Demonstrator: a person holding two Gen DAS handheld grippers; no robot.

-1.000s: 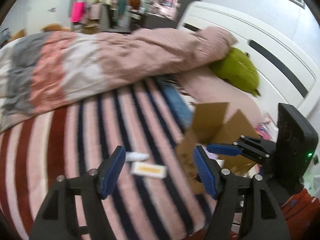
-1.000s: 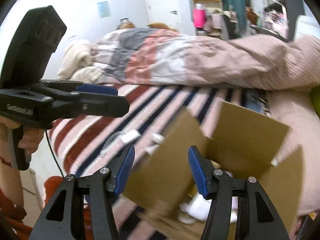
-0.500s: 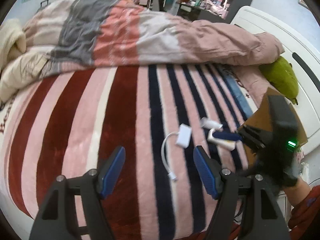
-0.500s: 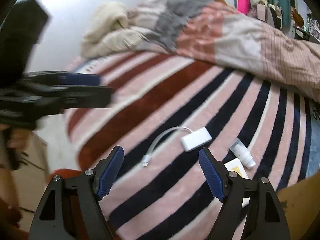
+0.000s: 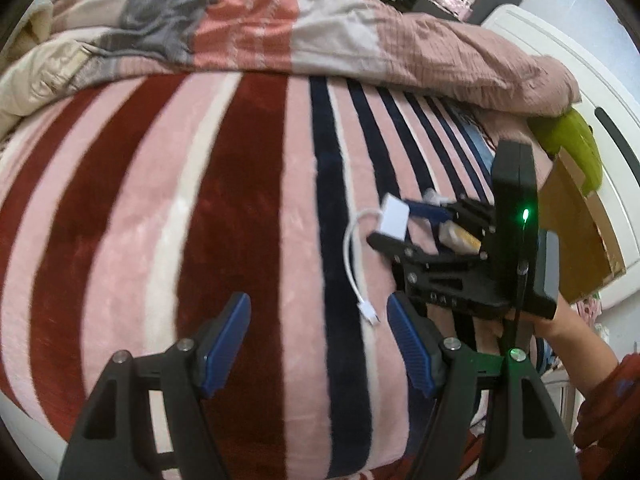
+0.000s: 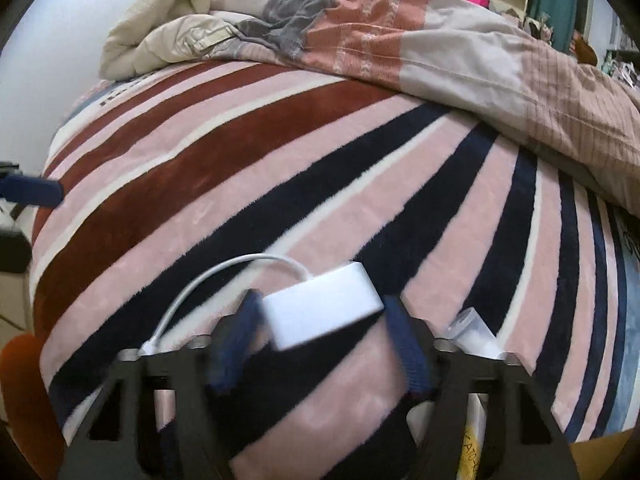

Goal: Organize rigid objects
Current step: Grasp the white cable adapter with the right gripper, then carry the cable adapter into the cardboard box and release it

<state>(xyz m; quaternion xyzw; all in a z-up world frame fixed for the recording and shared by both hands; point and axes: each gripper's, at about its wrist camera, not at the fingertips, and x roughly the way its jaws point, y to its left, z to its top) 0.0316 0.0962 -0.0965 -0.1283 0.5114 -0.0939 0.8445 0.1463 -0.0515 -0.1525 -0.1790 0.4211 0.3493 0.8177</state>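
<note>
A white adapter with a short white cable lies on the striped blanket. My right gripper is down over it, jaws closing, with the adapter body between the blurred blue pads; I see no firm press. In the left wrist view the right gripper straddles the adapter, whose cable trails toward me. My left gripper hangs open over the blanket with nothing between its fingers.
A small white tube and a yellow-labelled packet lie just right of the adapter. An open cardboard box and a green plush sit at the right by the headboard. A rumpled duvet covers the far side.
Both grippers swung away from the cardboard box and came down toward the blanket. The right gripper's jaws spread wide, then narrowed around the white adapter. The left jaws kept their width.
</note>
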